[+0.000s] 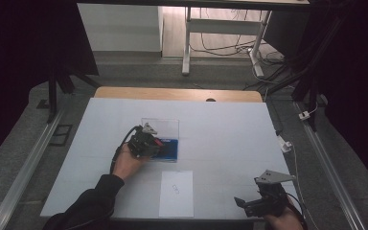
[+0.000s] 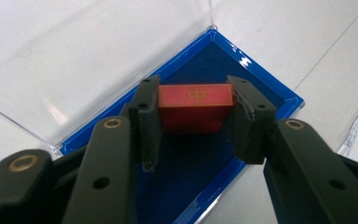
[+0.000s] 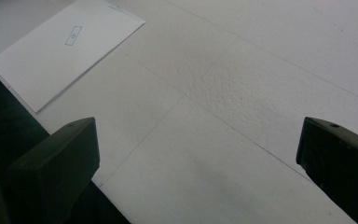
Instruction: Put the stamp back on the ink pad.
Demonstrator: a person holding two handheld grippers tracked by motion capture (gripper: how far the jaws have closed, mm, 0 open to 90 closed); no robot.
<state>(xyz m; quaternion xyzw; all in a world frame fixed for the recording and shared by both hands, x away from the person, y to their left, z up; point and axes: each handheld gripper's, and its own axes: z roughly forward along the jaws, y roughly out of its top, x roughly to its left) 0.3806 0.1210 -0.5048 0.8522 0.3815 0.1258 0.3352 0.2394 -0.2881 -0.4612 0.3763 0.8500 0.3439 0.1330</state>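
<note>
A red block [image 2: 195, 106] with a gold mark on top sits between the pads of my left gripper [image 2: 195, 122], which is shut on it just over the blue-lined case [image 2: 261, 84]. The case's clear lid [image 2: 74, 60] lies open flat behind it. In the high view the left gripper [image 1: 159, 145] reaches over the blue case [image 1: 170, 149] at the table's middle. My right gripper [image 1: 243, 205] rests near the front right edge, its jaws wide apart over bare table. From its own camera the right gripper [image 3: 198, 158] holds nothing.
A white paper sheet [image 1: 176, 192] with a small printed mark lies at the front centre of the white table [image 1: 220, 129]; the same sheet [image 3: 65, 46] appears in the right gripper view. Metal rails run along both sides of the table.
</note>
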